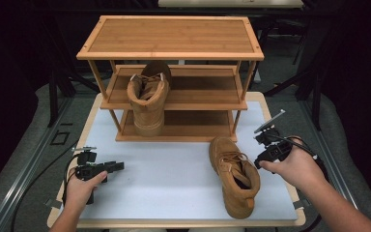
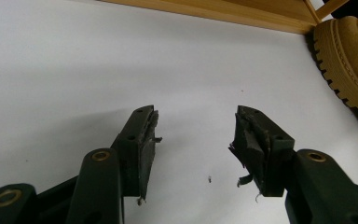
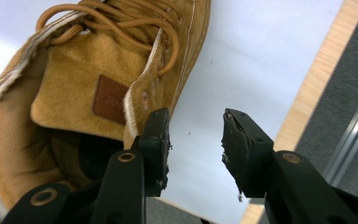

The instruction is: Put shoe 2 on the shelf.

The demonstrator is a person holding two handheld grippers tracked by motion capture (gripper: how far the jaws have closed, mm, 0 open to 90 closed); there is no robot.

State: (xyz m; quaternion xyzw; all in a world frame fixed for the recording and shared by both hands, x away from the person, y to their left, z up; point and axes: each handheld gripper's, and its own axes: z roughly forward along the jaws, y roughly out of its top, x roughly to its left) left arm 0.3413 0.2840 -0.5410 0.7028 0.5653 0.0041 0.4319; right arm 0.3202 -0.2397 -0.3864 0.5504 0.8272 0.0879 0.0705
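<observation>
While the left tool (image 1: 118, 166) rests low at the bench's (image 1: 174, 169) left edge, its jaws stand apart with nothing between them — in the left gripper view they frame bare white surface, with the toe and lugged sole of the loose boot (image 2: 352, 65) off to their right. It sits well apart from that boot. On the wooden rack (image 1: 171, 50) behind, one tan boot (image 1: 148, 99) already stands on the middle shelf, heel end toward the person.

The second boot (image 1: 234, 176) lies on the bench in front of the rack's right half, upright on its sole, its long axis running from the toe near the rack's bottom shelf back to the heel near the front edge (slightly slanted to the right as it comes forward). The right tool (image 1: 260, 145) hovers just to the right of it, jaws wide and holding nothing; in the right gripper view its left jaw is in line with the boot's open collar (image 3: 135, 100), the gap itself over bare bench.

So the right hand is plainly the nearer one — the boot lies just to its left, and I judge a short move that way onto the collar comes next.
</observation>
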